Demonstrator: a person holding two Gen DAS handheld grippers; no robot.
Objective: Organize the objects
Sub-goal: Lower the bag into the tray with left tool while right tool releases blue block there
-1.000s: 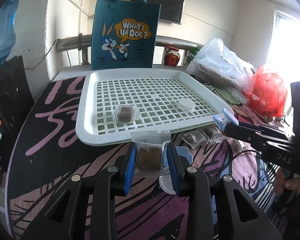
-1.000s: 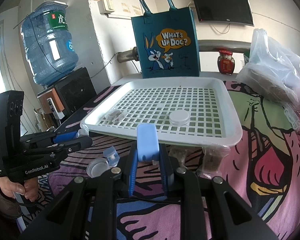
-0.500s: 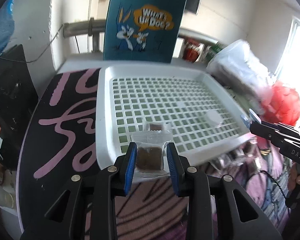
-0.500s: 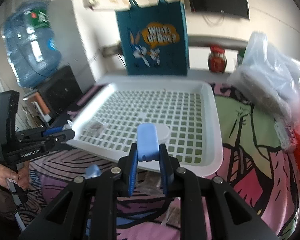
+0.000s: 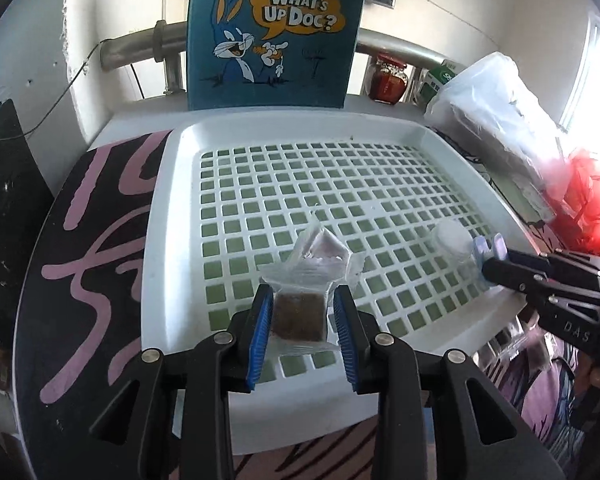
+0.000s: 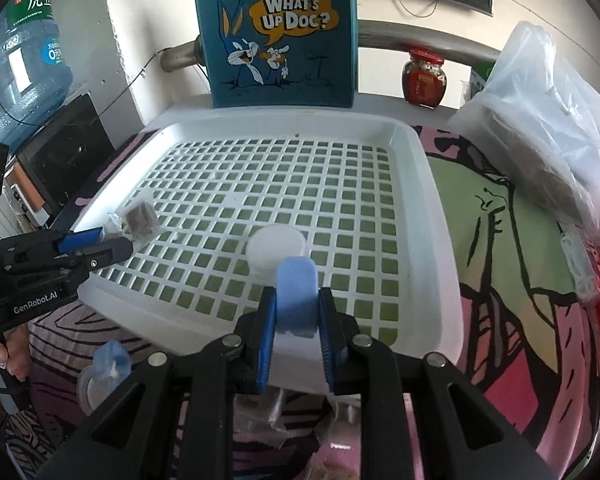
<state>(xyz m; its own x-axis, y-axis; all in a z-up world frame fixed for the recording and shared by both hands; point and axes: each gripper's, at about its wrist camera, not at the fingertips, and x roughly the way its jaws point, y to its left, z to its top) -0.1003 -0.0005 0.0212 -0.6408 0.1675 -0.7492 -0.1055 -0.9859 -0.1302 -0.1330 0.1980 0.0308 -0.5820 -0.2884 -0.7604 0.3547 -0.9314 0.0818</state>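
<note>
left gripper [image 5: 301,316]: jaws narrow, clamped on a clear packet [image 5: 298,312] with a brown block inside; held over near edge of the tray, blue pads on both sides of the packet
clear packet: upper flap sticks out past the fingertips toward the far side; cannot tell if it touches the grid below
second packet [image 5: 324,246]: same clear wrapper, brown block, lies on the tray grid just beyond the held one, tilted; wrappers overlap in left wrist view, contact unclear
right gripper [image 6: 296,312]: jaws narrow, pinching a light blue block [image 6: 296,300] that stands upright between the pads; hovers over near edge of tray, right part
light blue block: top pokes above the fingertips, just near of the white cap
white cap [image 6: 277,245]: round, flat, sits on the grid in near-right area of tray
tray [image 6: 420,148]: white plastic, square-hole grid bottom, raised rim, centre of table
table cover [image 6: 500,264]: pink/green/black cartoon print, under and around tray
tote bag [image 6: 278,32]: blue, "WHAT'S UP DOC?" rabbit print, upright at far edge behind tray
jar [image 6: 424,78]: red contents, red lid, far right of the bag
plastic bags [image 6: 540,112]: clear bag bulging at right of tray; red one further right, mostly cut off
loose items near edge: small clear containers with blue lid [image 6: 108,364] on the cover, near left of tray
water jug [image 6: 20,48]: blue, far left
</note>
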